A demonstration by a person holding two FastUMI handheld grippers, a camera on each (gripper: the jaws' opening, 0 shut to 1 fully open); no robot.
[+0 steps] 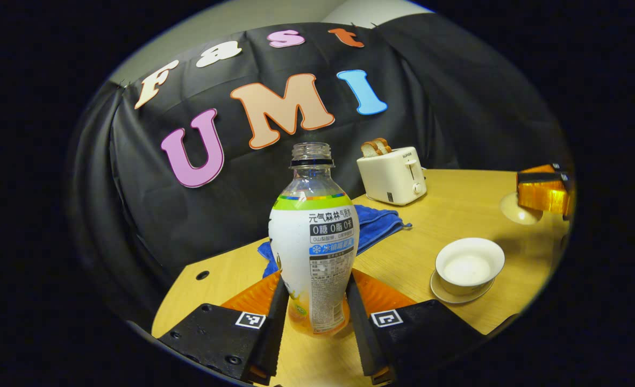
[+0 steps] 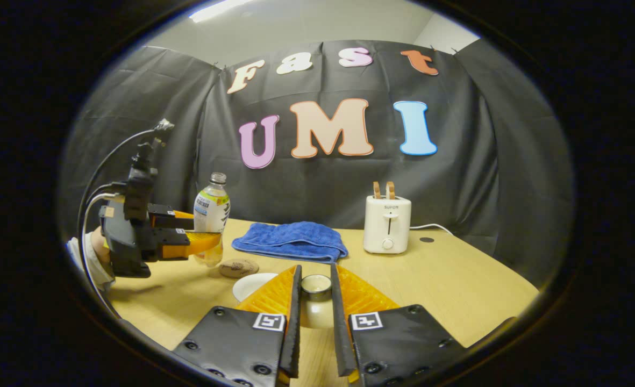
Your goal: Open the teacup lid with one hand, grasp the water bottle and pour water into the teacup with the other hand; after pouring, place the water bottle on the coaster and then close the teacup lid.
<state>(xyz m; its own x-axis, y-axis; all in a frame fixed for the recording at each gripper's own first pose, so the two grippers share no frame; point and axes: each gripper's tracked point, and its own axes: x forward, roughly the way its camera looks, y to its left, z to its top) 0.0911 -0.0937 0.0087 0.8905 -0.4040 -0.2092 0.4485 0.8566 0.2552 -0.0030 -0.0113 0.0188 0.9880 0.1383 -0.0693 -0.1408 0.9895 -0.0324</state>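
Note:
An uncapped plastic water bottle stands upright between the fingers of my left gripper, which is shut on its lower body. In the right gripper view the same bottle and left gripper are at the far left. Just right of them a brown round coaster lies on the table. The white teacup sits lidless on its saucer. My right gripper is shut on the knob of the teacup lid. It holds the lid beyond the cup.
A blue towel lies at the back of the wooden table. A white toaster with bread slices stands to its right, its cord trailing off. A person's hand and sleeve hold the left gripper near the table's left edge.

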